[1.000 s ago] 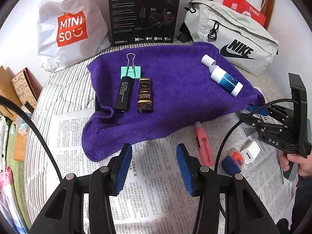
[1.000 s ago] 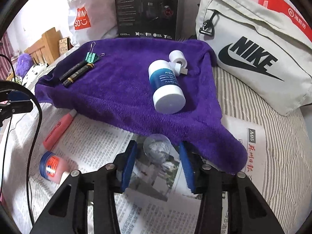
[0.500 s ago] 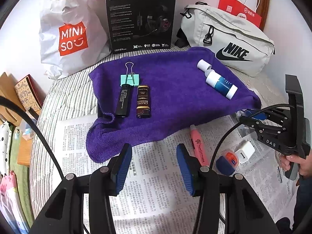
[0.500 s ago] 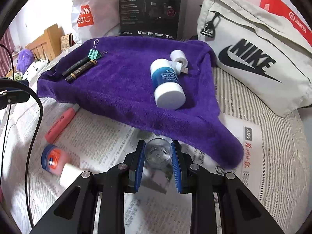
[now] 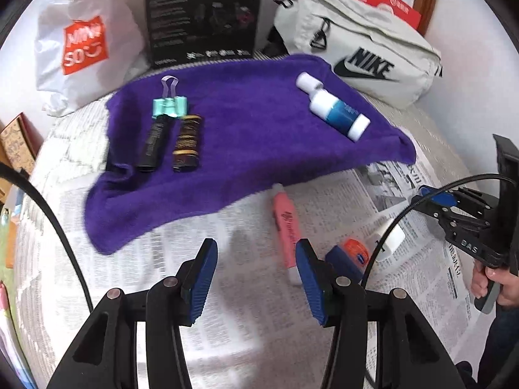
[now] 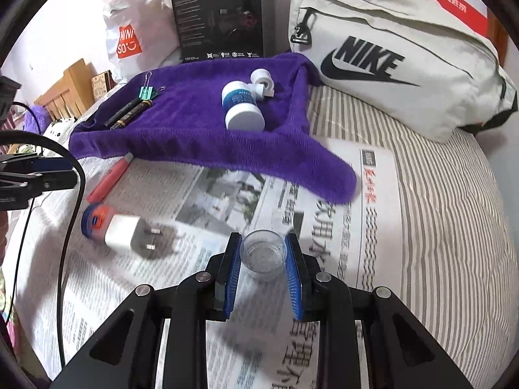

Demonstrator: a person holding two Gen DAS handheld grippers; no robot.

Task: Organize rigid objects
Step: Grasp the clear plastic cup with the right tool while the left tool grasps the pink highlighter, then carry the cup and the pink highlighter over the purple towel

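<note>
A purple towel [image 5: 253,136] lies on the newspaper; it also shows in the right wrist view [image 6: 201,129]. On it are a green binder clip [image 5: 169,106], a black lighter [image 5: 153,145], a brown lighter [image 5: 187,142] and a blue-and-white bottle [image 5: 337,116] with its white cap [image 5: 307,81]. My right gripper [image 6: 263,261] is shut on a small clear cup [image 6: 263,256] and holds it above the newspaper. My left gripper [image 5: 256,278] is open and empty above the newspaper. A pink highlighter [image 5: 287,227], a blue tin [image 5: 348,254] and a white charger [image 6: 126,233] lie on the paper.
A Nike bag [image 6: 399,55], a black headset box [image 6: 220,19] and a Miniso bag [image 5: 81,42] stand behind the towel. Striped bedding [image 6: 438,194] lies to the right of the newspaper [image 6: 227,201]. A wooden rack [image 6: 65,97] stands at the left.
My right gripper closed on the clear cup and has drawn back from the towel with it. My left gripper has moved in closer to the towel and stayed open.
</note>
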